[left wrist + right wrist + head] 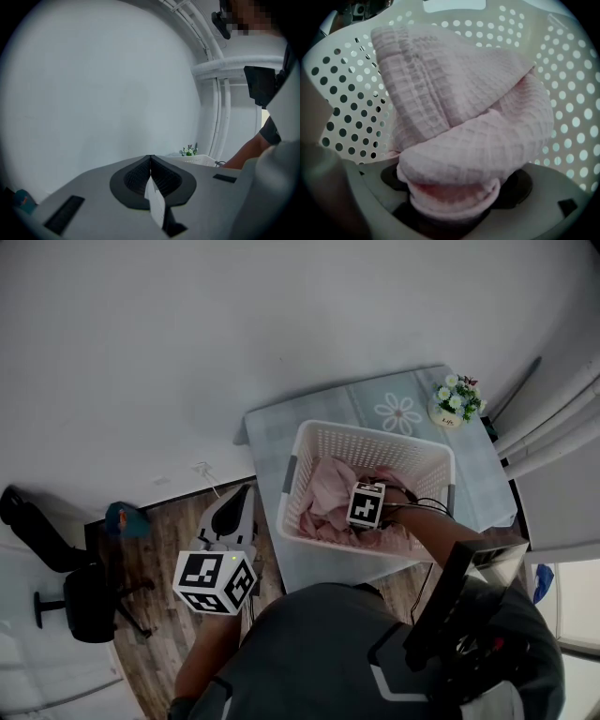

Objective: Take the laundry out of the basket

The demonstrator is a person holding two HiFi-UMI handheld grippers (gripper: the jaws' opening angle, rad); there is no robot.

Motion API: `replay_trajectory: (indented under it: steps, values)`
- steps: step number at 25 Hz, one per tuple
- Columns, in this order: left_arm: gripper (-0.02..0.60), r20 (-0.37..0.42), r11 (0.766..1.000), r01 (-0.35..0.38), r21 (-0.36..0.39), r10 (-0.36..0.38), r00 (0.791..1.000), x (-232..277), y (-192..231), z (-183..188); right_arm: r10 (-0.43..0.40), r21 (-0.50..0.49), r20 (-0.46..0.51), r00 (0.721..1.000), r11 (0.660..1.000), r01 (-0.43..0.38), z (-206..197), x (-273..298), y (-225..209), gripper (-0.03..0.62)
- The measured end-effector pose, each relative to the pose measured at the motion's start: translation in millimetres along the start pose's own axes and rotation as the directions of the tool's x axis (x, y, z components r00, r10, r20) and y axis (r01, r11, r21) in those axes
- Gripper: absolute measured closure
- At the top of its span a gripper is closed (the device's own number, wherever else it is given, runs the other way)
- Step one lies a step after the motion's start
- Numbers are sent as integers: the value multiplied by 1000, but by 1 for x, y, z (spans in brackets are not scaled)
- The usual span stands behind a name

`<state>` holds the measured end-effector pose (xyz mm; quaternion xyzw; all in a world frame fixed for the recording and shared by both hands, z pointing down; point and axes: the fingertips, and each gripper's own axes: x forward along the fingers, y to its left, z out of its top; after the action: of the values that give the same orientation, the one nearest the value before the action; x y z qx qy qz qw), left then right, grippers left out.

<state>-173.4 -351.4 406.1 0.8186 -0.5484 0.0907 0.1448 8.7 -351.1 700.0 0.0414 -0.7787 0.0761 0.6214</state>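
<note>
Left gripper (150,163) jaws were pressed together, empty, left of table (323,409) over wood floor (155,554), right gripper (457,199) jaws stood wide apart inside white basket (375,433) on that pale blue table by white wall (281,315), pink towel (464,117) lay bunched between them.

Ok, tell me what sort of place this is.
Probably a room in a home: a white laundry basket of pink laundry on a small cloth-covered table, wood flooring, and a pot of flowers.
</note>
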Motion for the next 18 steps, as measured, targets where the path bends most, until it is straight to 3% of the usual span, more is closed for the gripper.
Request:
replay_trajectory:
  steps: [7,18]
  values:
    - [572,-10,1000,-15,-10,15,1000,-5,4,-5,3,-65,40,999,998,0,7,-1,-5,97]
    - [572,-22,999,-42,-19,42,999,-15,11,-14,67,-119,74,995,991,-58,14,5,-8,97]
